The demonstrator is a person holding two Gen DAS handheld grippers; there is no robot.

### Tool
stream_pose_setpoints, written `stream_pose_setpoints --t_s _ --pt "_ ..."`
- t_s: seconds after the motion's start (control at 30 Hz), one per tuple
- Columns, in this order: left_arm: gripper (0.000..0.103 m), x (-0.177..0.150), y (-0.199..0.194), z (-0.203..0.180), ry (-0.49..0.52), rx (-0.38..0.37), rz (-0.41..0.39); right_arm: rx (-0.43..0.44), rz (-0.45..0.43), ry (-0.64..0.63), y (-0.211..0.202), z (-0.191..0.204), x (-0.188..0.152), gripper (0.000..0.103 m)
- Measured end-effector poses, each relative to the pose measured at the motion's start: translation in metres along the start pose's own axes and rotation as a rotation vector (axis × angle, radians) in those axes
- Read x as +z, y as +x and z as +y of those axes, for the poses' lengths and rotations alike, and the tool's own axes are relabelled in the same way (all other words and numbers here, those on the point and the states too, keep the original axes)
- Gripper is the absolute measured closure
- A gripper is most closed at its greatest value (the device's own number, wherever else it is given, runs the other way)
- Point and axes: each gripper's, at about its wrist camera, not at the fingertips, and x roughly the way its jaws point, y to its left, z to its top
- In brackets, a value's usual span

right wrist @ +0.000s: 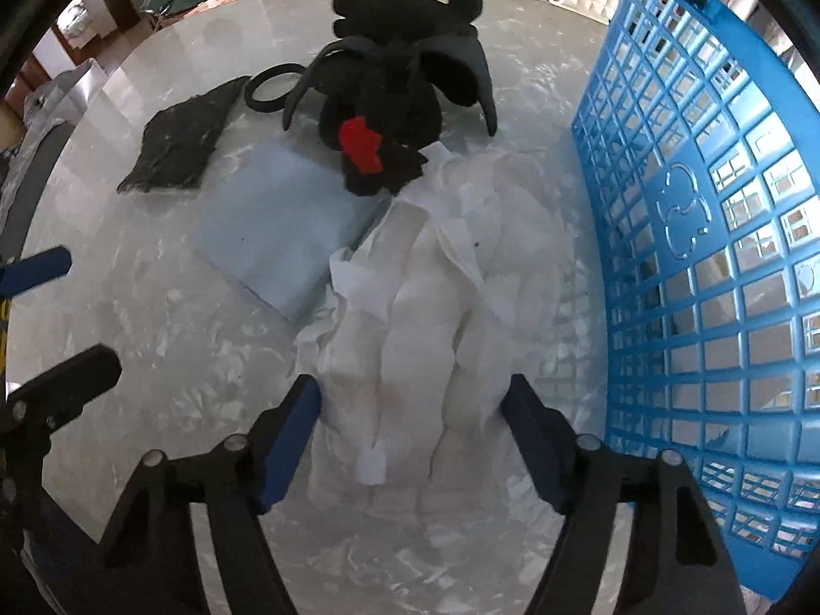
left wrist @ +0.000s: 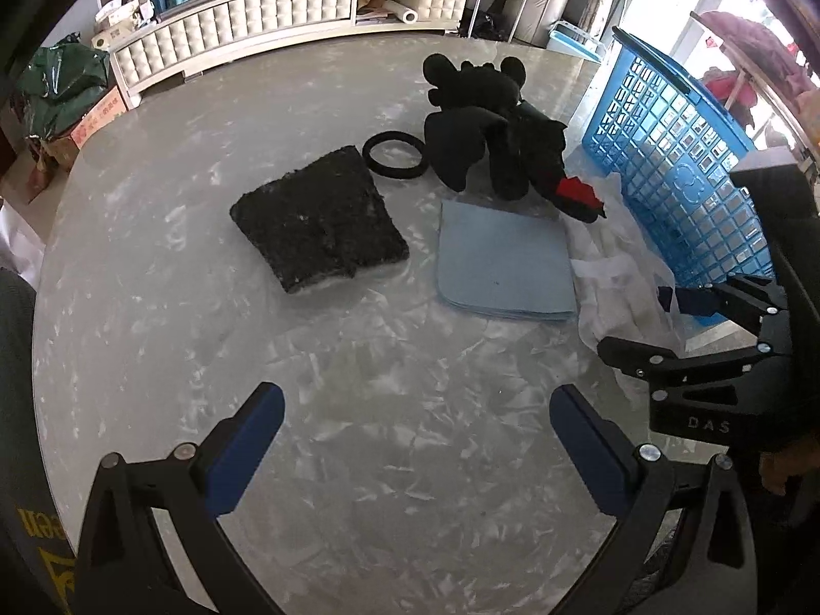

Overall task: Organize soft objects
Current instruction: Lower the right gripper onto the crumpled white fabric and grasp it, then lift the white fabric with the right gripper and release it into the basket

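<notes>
Nothing is seen inside the blue basket (right wrist: 717, 236); its near mesh wall shows only floor and room through it, so sorting is judged barely begun, if at all.

Laid out on the table, left to right: a dark fuzzy pad (left wrist: 320, 220) lying flat; a black ring (left wrist: 394, 154) just behind it; a black plush toy (left wrist: 492, 123) with a red patch, its tail end resting on the far corner of a folded blue cloth (left wrist: 505, 261); a crumpled white cloth (right wrist: 410, 318) between the blue cloth and the basket. All five are still out, none stacked or binned.

The left gripper (left wrist: 416, 425) is held with jaws wide apart above bare tabletop, nothing between them. The right gripper (right wrist: 412, 425) is set over the white cloth, jaws straddling a bunched fold and apparently pressing its sides; a firm clamp cannot be confirmed.

Surface: a pale grey marbled table (left wrist: 154, 236), glossy, rounded edge. Room: a cream tufted cabinet (left wrist: 287, 15) behind, cluttered shelves, a green bag (left wrist: 66, 87) on boxes at left, bright daylight at right.
</notes>
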Motion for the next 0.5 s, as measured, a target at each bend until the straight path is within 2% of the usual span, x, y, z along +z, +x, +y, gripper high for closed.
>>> stream_pose_setpoints --t_s 0.1,0.27,0.33,0.5 --pt "0.0 -0.001 0.0 0.001 0.005 0.006 -0.006 0.001 -0.002 -0.026 -0.002 0.011 -0.004 0.052" --pt "0.0 0.002 -0.005 0.015 0.011 0.038 -0.019 -0.001 -0.017 -0.049 -0.007 0.026 -0.01 0.065" --pt "0.0 0.005 -0.007 0.025 0.0 0.042 -0.018 -0.006 -0.02 -0.051 -0.009 0.028 -0.011 0.075" --pt "0.0 0.017 -0.011 0.049 0.014 0.075 -0.01 0.042 -0.008 -0.041 -0.014 0.016 -0.016 0.08"
